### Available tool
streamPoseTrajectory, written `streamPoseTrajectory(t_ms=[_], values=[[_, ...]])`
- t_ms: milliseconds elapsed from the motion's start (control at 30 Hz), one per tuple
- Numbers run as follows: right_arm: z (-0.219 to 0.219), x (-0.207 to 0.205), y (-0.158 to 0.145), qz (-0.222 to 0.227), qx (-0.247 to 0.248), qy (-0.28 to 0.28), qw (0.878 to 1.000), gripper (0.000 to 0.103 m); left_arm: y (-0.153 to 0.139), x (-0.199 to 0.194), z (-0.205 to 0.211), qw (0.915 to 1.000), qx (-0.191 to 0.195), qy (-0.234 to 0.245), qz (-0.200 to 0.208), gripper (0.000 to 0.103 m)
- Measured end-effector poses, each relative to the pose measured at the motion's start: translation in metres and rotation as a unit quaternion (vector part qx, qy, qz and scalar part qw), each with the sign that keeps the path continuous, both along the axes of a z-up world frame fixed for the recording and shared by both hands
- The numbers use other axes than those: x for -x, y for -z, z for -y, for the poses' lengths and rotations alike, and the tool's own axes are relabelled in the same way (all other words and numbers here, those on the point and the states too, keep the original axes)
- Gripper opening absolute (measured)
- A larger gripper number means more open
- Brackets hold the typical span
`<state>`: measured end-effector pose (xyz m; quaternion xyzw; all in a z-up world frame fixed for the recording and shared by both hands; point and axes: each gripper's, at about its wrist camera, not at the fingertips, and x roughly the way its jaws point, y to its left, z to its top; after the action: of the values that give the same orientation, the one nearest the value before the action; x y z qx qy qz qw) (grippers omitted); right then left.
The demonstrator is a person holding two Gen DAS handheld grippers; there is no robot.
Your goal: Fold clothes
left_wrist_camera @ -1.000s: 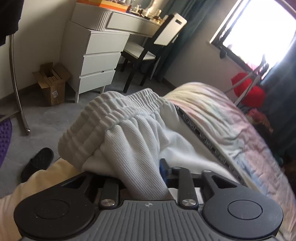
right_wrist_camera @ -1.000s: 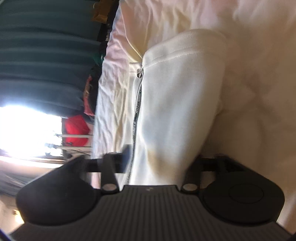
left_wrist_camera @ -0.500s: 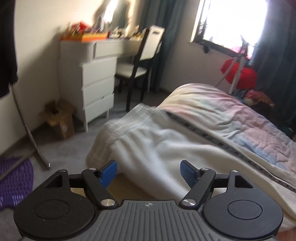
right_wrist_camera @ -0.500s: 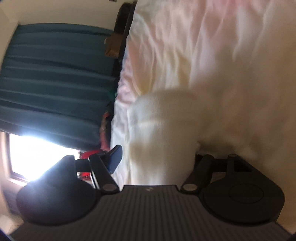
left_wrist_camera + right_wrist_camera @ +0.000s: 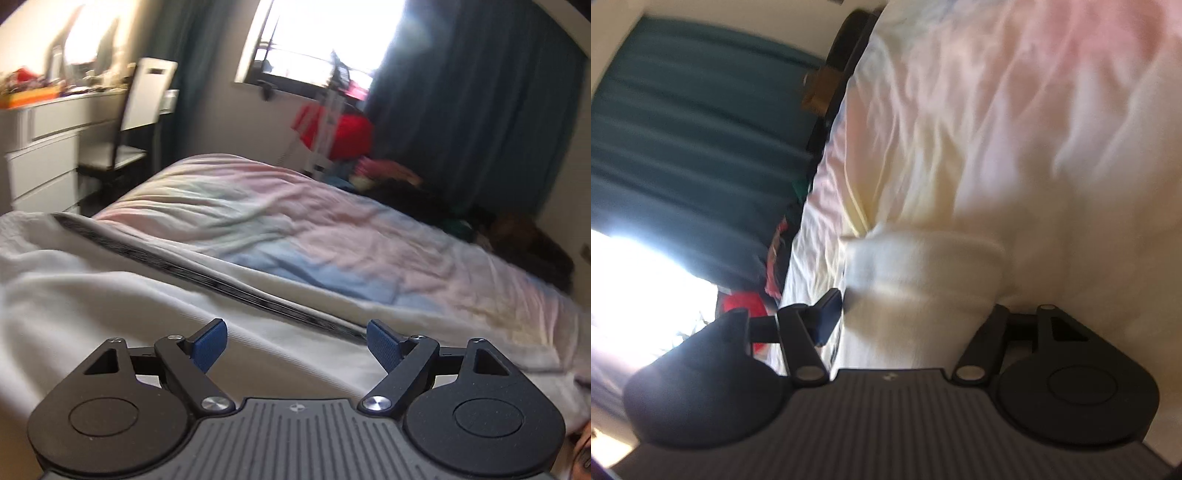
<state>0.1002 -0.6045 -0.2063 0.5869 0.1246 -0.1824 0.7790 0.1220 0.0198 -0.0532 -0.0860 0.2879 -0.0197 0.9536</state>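
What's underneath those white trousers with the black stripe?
The white trousers lie on a pastel bedspread, which shows beyond them. What is directly beneath the trousers is covered by the cloth and cannot be seen.

The garment (image 5: pixel 92 295) is white with a black patterned stripe (image 5: pixel 207 280) along it, lying on a bed cover (image 5: pixel 295 229) washed in pale pink, blue and yellow. Dark teal curtains (image 5: pixel 461 129) hang behind; each tool (image 5: pixel 297 341) is black with blue pads (image 5: pixel 210 339).
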Motion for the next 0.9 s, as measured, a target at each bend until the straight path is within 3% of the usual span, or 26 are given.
streamPoseTrajectory(t_ms=[133, 233, 367, 500, 633, 700, 800, 900], values=[[-0.007, -0.007, -0.009, -0.03, 0.027, -0.017, 0.999, 0.062, 0.032, -0.006, 0.019, 0.9979, -0.057, 0.021, -0.025, 0.084], [-0.011, -0.019, -0.014, -0.053, 0.049, -0.015, 0.997, 0.045, 0.054, -0.006, 0.021, 0.9949, -0.08, 0.033, -0.052, 0.085], [-0.022, -0.004, -0.028, -0.054, 0.096, -0.018, 0.994, 0.023, 0.064, -0.006, 0.026, 0.9914, -0.106, 0.039, -0.065, 0.088], [-0.051, 0.007, -0.057, -0.053, 0.193, -0.02, 0.98, 0.019, 0.065, -0.005, 0.026, 0.9916, -0.106, 0.039, -0.062, 0.089], [-0.081, 0.003, -0.097, -0.03, 0.295, -0.032, 0.955, 0.018, 0.064, -0.003, 0.026, 0.9917, -0.109, 0.038, -0.056, 0.09], [-0.1, -0.005, -0.117, -0.02, 0.353, -0.042, 0.935, 0.018, 0.063, -0.003, 0.026, 0.9918, -0.109, 0.039, -0.054, 0.09], [-0.133, -0.015, -0.143, 0.001, 0.435, -0.059, 0.898, 0.018, 0.059, -0.003, 0.021, 0.9934, -0.094, 0.039, -0.054, 0.09], [-0.18, -0.009, -0.165, 0.016, 0.52, -0.082, 0.85, 0.018, 0.053, -0.003, 0.015, 0.995, -0.077, 0.035, -0.054, 0.09]])
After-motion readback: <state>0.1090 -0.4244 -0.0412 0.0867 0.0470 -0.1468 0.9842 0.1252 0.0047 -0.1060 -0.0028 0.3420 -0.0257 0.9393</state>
